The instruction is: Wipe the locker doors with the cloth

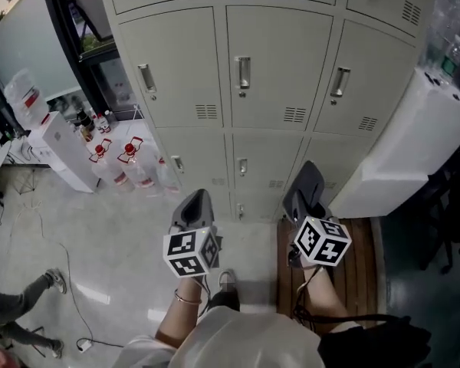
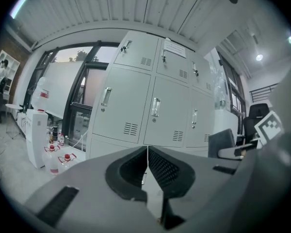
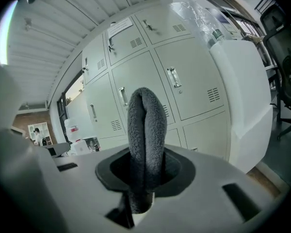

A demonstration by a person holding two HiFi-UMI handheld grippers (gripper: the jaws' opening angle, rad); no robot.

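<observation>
Left gripper point(image 2: 147, 169): fingers point(image 2: 166, 171) closed, the ribbed pads meeting along a thin seam with nothing between them. In the head view it point(image 1: 193, 209) is held low at centre left, its marker cube toward the camera, pointing at the lower row of locker doors point(image 1: 280, 67). Right gripper point(image 1: 307, 194): fingers gripping the cloth point(image 3: 146, 125), a grey fleecy piece folded double. The fold stands up out of the finger gap as a rounded hump and its lower end is pinched down between them, so the finger pads themselves are covered. From the head view the cloth point(image 1: 307, 186) shows as a dark mass at the tip of that gripper, in front of the lower doors right of centre. In the right gripper view the doors lie beyond the cloth and apart from it, no contact. The doors are pale grey, each with a metal handle and a vent slot, all closed. On the floor to the far left stand water bottles point(image 1: 130, 163) with red caps beside a white dispenser point(image 1: 61, 148). A slatted wooden board point(image 1: 360, 259) lies under the right gripper
</observation>
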